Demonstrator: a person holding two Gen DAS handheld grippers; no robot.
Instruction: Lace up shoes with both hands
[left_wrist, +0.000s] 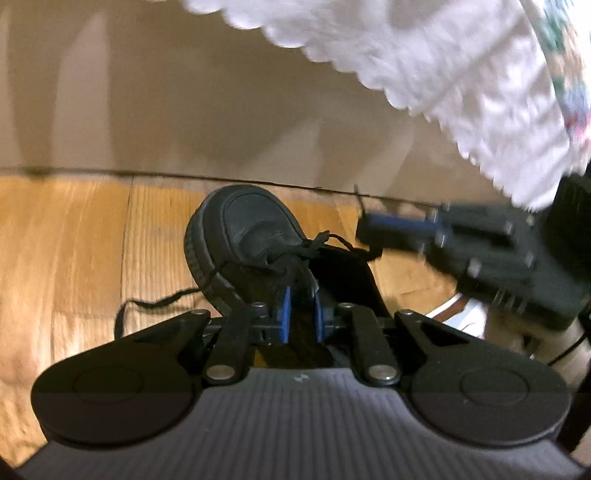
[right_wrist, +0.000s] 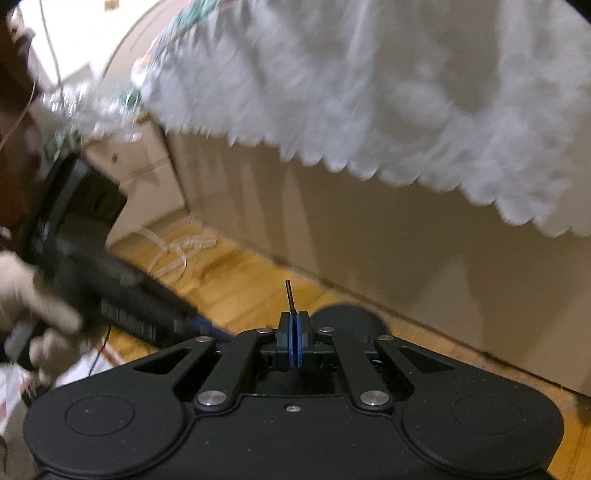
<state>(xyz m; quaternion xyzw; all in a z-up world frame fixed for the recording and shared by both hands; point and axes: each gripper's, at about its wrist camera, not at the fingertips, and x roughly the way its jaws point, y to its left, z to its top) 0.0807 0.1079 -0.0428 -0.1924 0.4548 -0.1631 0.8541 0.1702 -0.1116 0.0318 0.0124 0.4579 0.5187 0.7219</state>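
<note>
A black shoe (left_wrist: 251, 221) lies on the wooden floor (left_wrist: 74, 240), toe pointing away. My left gripper (left_wrist: 301, 314) sits at the shoe's opening, its blue pads closed to a narrow gap on the dark upper. One black lace end (left_wrist: 159, 302) trails loose over the floor at the left. The other lace end (left_wrist: 343, 242) runs right to my right gripper (left_wrist: 369, 236). In the right wrist view the right gripper (right_wrist: 294, 332) is shut on that lace, with the stiff tip (right_wrist: 289, 295) sticking up above the pads. The shoe's toe (right_wrist: 351, 319) shows just behind them. A gloved hand (right_wrist: 22, 291) holds the left gripper's body (right_wrist: 129, 295).
A white scalloped cloth (left_wrist: 443, 74) hangs overhead, above a beige wall (left_wrist: 184, 110) close behind the shoe. A pale plastic strap (right_wrist: 173, 254) lies looped on the floor. White printed paper (left_wrist: 465, 314) lies near the right gripper.
</note>
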